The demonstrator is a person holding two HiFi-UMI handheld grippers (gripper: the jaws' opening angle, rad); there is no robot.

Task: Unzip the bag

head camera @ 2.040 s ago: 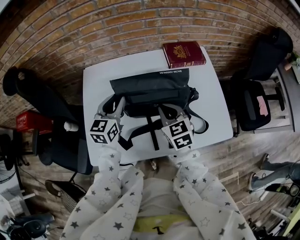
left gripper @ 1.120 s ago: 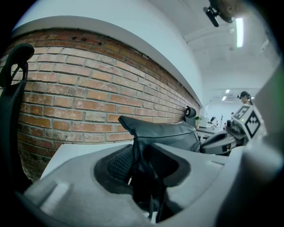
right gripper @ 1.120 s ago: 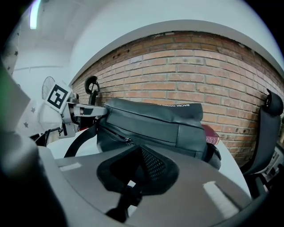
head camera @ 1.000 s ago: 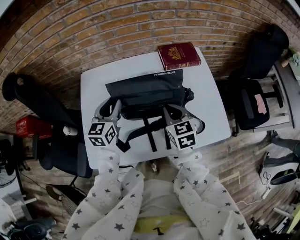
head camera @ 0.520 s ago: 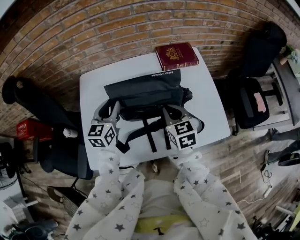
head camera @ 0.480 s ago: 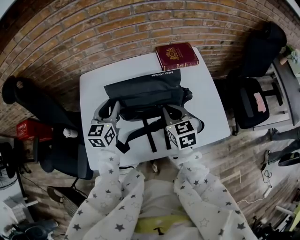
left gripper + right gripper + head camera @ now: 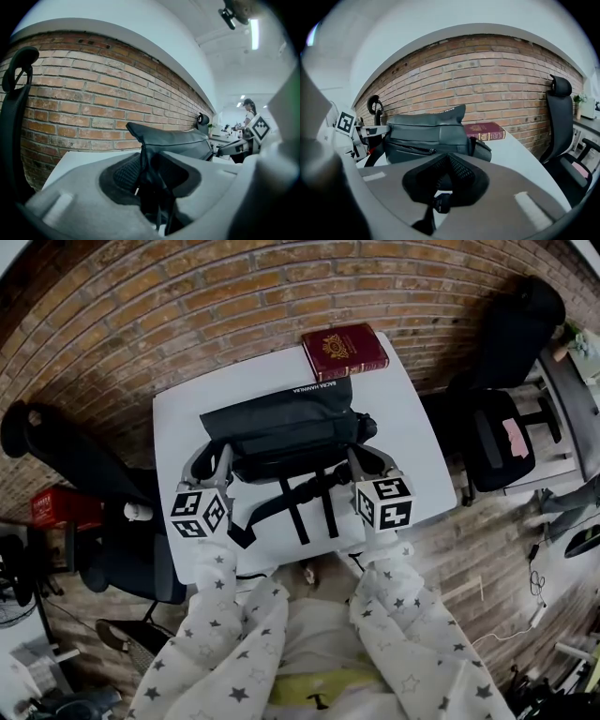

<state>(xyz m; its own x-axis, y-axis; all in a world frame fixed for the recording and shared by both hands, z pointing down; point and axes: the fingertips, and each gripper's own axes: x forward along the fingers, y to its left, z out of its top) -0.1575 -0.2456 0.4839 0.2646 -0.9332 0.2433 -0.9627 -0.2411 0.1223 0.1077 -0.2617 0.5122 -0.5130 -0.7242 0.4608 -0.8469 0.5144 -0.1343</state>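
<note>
A black bag (image 7: 281, 432) lies on the white table (image 7: 183, 418), its closed zipper (image 7: 412, 148) running along the side that faces the right gripper view. My left gripper (image 7: 217, 460) is at the bag's left end, and in the left gripper view it (image 7: 150, 173) is shut on a fold of the bag's black fabric (image 7: 147, 157). My right gripper (image 7: 361, 460) is at the bag's right front corner, apart from the zipper. Its pads (image 7: 461, 173) are pressed together on a thin black strap (image 7: 439, 202) that hangs below them.
A maroon book (image 7: 344, 351) lies at the table's far edge behind the bag. More black straps (image 7: 291, 512) trail over the near part of the table. Black office chairs stand at the left (image 7: 75, 451) and right (image 7: 497, 427). A brick wall is behind.
My right gripper has moved to the right along the bag's front, drawing a black strap with it. The left gripper has stayed where it was.
</note>
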